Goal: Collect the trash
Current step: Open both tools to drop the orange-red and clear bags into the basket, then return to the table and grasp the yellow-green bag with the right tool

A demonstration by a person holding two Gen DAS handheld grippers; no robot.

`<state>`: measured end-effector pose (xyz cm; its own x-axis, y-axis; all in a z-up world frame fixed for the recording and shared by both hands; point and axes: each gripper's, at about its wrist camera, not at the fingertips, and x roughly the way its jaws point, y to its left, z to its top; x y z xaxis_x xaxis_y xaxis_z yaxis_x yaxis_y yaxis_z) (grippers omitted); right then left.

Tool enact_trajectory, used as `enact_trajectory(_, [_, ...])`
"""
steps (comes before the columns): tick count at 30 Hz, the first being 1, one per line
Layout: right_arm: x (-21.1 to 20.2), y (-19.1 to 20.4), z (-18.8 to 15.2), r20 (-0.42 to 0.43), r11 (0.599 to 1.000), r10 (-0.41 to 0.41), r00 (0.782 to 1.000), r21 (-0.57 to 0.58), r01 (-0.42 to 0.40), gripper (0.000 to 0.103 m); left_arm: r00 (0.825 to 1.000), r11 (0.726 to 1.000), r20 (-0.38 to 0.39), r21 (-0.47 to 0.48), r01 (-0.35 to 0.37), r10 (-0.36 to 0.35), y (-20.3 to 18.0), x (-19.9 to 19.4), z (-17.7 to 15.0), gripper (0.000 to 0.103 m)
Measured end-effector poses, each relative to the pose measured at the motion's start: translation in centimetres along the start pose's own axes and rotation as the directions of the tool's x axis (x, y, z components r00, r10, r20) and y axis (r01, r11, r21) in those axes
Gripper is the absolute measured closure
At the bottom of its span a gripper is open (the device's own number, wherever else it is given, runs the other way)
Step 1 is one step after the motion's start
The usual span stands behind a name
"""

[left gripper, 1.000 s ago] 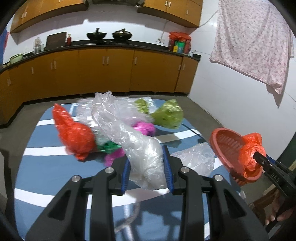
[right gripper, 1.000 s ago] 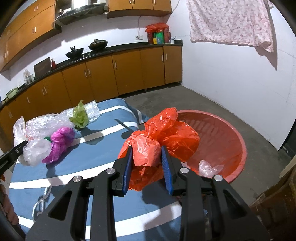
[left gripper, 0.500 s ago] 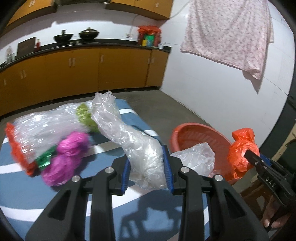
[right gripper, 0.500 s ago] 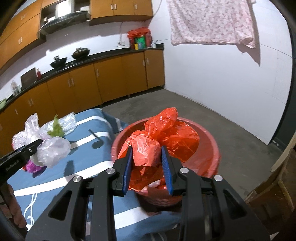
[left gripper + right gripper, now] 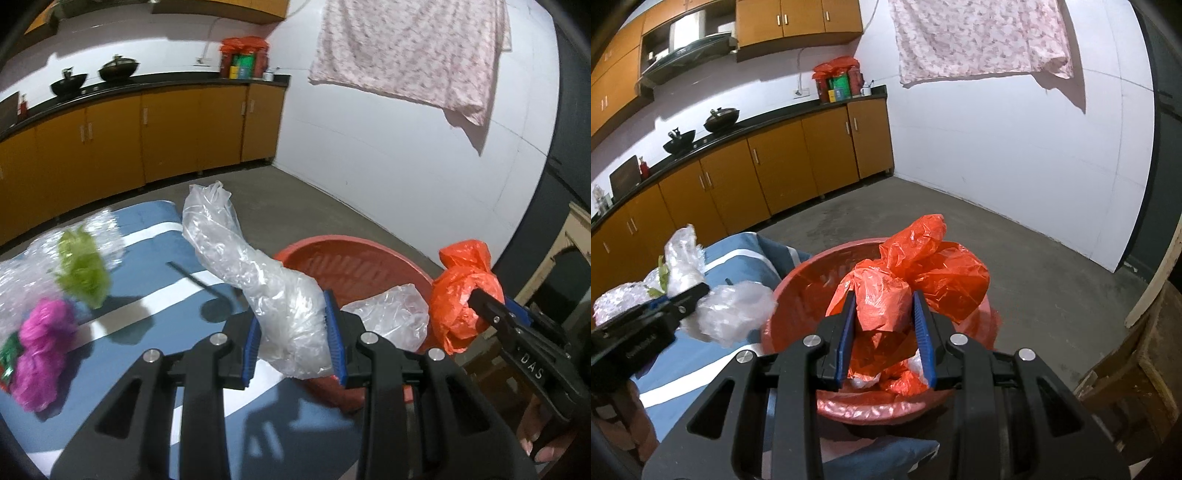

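Observation:
My left gripper (image 5: 293, 336) is shut on a clear plastic bag (image 5: 258, 273) and holds it above the blue striped cloth (image 5: 155, 266), just left of the red basket (image 5: 351, 254). My right gripper (image 5: 886, 336) is shut on a red plastic bag (image 5: 923, 273) and holds it over the red basket (image 5: 809, 280), which holds other red and clear bags. The left gripper with its clear bag (image 5: 735, 310) shows at the left of the right wrist view. Green (image 5: 83, 266), magenta (image 5: 40, 343) and clear crinkled (image 5: 22, 280) bags lie on the cloth at the left.
Orange kitchen cabinets (image 5: 147, 136) with pans on the counter run along the back wall. A floral cloth (image 5: 410, 48) hangs on the white wall. A wooden piece of furniture (image 5: 1137, 365) stands at the right, beside the basket. Grey concrete floor (image 5: 1015, 251) lies beyond it.
Both grippers have moved right, toward the basket. The red bag now hangs over the basket's inside; the clear bag has come up to its left rim. The trash pile has slid left in view.

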<state>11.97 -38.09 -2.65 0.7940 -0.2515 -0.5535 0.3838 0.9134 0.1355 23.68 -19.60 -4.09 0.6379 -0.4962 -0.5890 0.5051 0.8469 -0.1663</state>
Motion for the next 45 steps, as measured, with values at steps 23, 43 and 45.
enact_trajectory(23, [2.0,-1.6,1.3,0.019,0.996,0.025,0.999,0.083,-0.027,0.036,0.996,0.999,-0.077,-0.023,0.042,-0.044,0.8,5.4,-0.3,0.035])
enact_trajectory(43, [-0.3,3.7,-0.7,-0.005,0.999,0.047,0.999,-0.01,-0.047,0.02,0.973,0.969,0.037,-0.098,-0.225,0.229,8.2,-7.7,-5.6,0.015])
enact_trajectory(45, [-0.5,4.8,-0.8,-0.006,0.998,0.061,0.998,-0.03,-0.061,0.02,0.965,0.961,0.037,-0.11,-0.253,0.258,9.2,-8.9,-6.3,0.015])
